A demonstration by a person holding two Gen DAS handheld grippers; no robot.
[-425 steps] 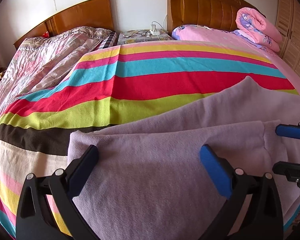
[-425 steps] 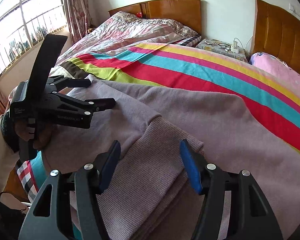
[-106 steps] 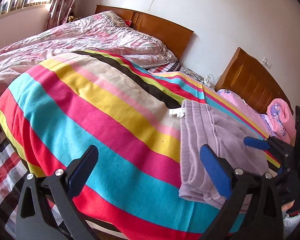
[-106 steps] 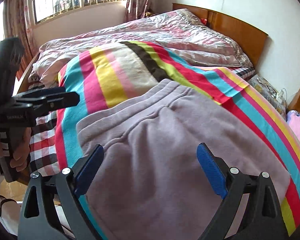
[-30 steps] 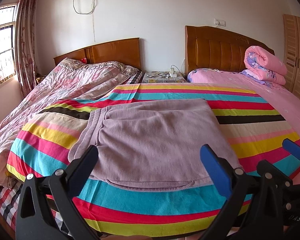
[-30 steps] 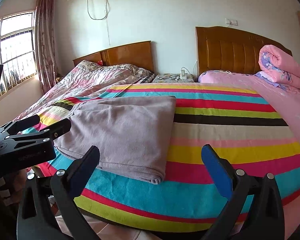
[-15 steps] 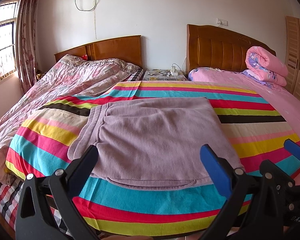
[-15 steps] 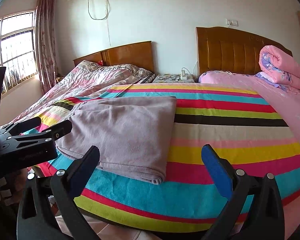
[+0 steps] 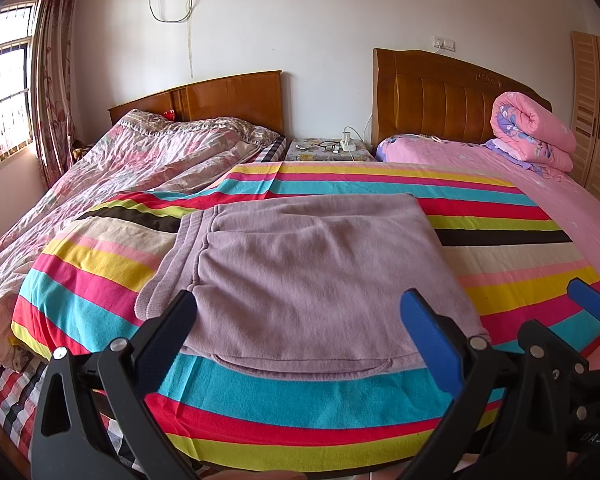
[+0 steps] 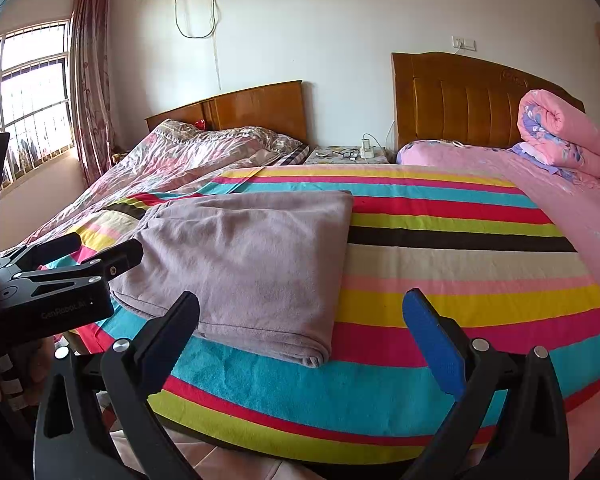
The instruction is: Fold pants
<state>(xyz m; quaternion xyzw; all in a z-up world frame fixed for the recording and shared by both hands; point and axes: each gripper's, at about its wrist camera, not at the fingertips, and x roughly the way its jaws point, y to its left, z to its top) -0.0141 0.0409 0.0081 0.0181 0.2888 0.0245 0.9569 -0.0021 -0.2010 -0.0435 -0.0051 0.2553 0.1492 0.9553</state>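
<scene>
- holding back, left wrist view: left hand-held gripper (image 9: 300, 320) spread, empty; folded pants (image 9: 312, 276) lie flat on striped blanket (image 9: 300, 404), near its front edge.
- right wrist view: right hand-held gripper (image 10: 300, 322) spread, empty, off the cloth; judgement: leave the fold, press only loose corners.

Striped blanket (image 9: 500, 264) covers the bed; rolled pink quilt (image 9: 534, 132) (floral) near 1 headboard (image 9: 440, 100).

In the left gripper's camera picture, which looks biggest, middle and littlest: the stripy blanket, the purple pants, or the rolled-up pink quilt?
1. Stripy blanket, the biggest: it spreads far past the pants on every side.
2. Purple pants, folded on top of it.
3. Rolled-up pink quilt, the littlest in this picture, though it lies farther from the camera, so its real size is unsure.
</scene>
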